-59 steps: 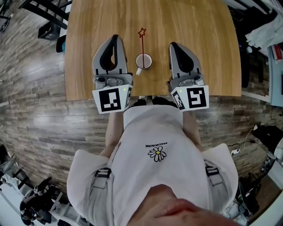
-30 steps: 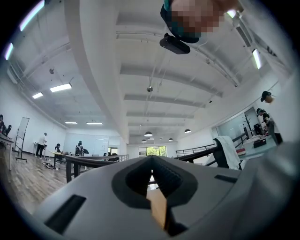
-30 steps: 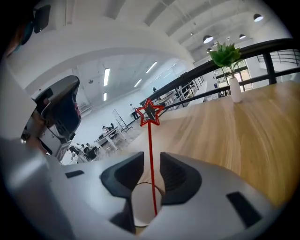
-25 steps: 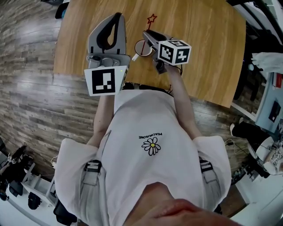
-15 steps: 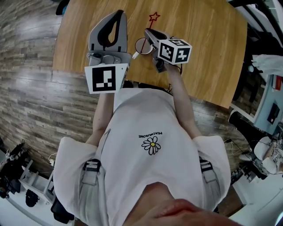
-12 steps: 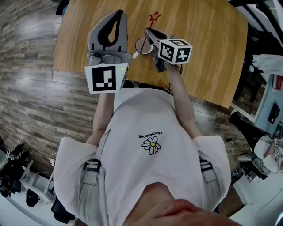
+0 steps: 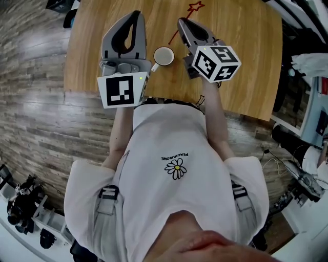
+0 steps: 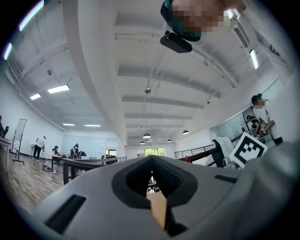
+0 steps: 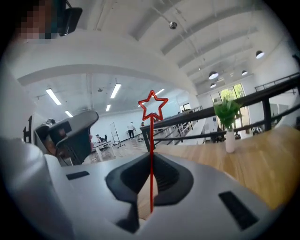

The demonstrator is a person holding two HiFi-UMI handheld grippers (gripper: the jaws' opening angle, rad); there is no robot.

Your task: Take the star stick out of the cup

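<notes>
A white cup (image 7: 163, 56) stands on the wooden table (image 7: 246, 61) between my two grippers, and its inside looks bare. The star stick (image 7: 177, 33), thin and red with a star (image 7: 195, 6) on top, hangs slanted above the cup's far right rim, its lower end clear of the cup. My right gripper (image 7: 182, 21) is shut on the stick's middle. In the right gripper view the stick (image 9: 151, 140) runs up between the jaws of the right gripper (image 9: 151, 161) to the star (image 9: 153, 105). My left gripper (image 7: 136, 14) rests left of the cup, shut and holding nothing; the left gripper (image 8: 151, 176) points upward at the ceiling.
The table's near edge runs just in front of the person's body. A small plant in a white vase (image 9: 228, 126) stands on the far part of the table. Dark furniture and clutter sit on the floor to the right (image 7: 307, 61).
My right gripper has lifted up and to the right with the star stick, drawing it out of the cup. The left gripper has stayed put.
</notes>
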